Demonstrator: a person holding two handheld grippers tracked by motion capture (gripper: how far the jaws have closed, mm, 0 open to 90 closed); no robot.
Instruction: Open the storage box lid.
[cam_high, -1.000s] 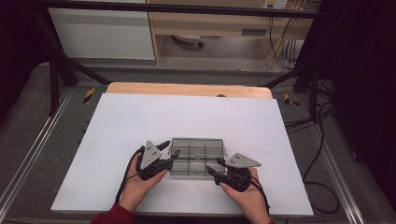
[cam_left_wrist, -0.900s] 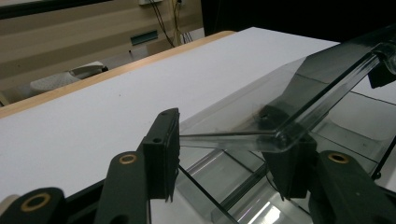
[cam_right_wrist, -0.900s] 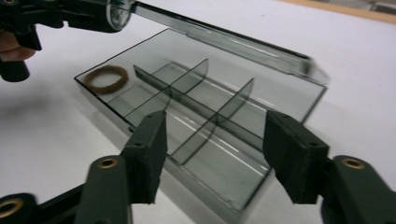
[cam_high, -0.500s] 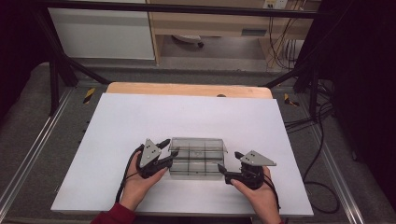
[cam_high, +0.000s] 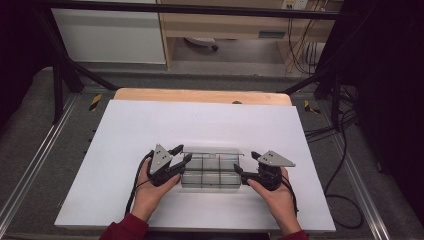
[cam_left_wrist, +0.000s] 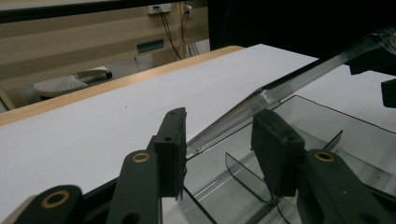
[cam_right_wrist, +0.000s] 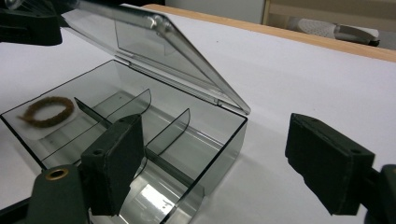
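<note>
Two grippers flanked a clear plastic box (cam_high: 211, 169) that sat on the white table (cam_high: 150, 125) toward its 6 o'clock edge, just in front of the person's hands. The left gripper (cam_high: 181, 154) was at the box's 9 o'clock end, the right gripper (cam_high: 245, 165) at its 3 o'clock end.

In the left gripper view, the left gripper's fingers (cam_left_wrist: 170, 149) stood a moderate way apart, holding nothing. The raised lid (cam_left_wrist: 299, 77) ran slantwise beyond them, and one finger hung over the box's open inside. Whether they touched the box's wall could not be told.

In the right gripper view, the right gripper's fingers (cam_right_wrist: 116, 163) were spread wide, with the near corner of the box between them; one finger was over the compartments, the other out over the bare table. They gripped nothing.

The lid was tilted up, hinged along the far, 12 o'clock side of the box. Thin dividers (cam_right_wrist: 163, 133) split the inside into compartments. A small brown ring (cam_right_wrist: 47, 111) lay in the compartment at the end by the left gripper.
</note>
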